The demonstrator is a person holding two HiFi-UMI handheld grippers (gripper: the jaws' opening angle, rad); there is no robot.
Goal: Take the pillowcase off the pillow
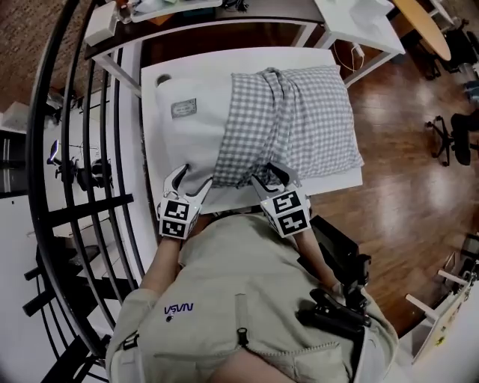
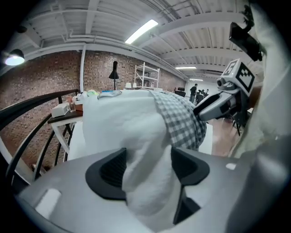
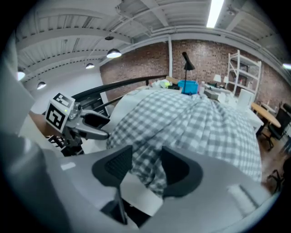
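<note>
A white pillow [image 1: 191, 142] lies on a white table [image 1: 152, 168]. A grey checked pillowcase [image 1: 292, 123] covers its right part and is bunched at the middle; the left part is bare. My left gripper [image 1: 191, 181] is at the pillow's near left corner. In the left gripper view, the left gripper [image 2: 148, 168] is open, with the white pillow [image 2: 136, 136] corner between its jaws. My right gripper [image 1: 273, 178] is at the pillowcase's near edge. It is open in the right gripper view [image 3: 146, 170], with the checked pillowcase [image 3: 191, 127] hem between its jaws.
A black railing [image 1: 75, 187] runs along the table's left side. A dark desk [image 1: 224, 19] with small items stands behind the table. Wooden floor [image 1: 404, 149] and an office chair [image 1: 453, 138] lie to the right. A grey label [image 1: 183, 108] sits on the bare pillow.
</note>
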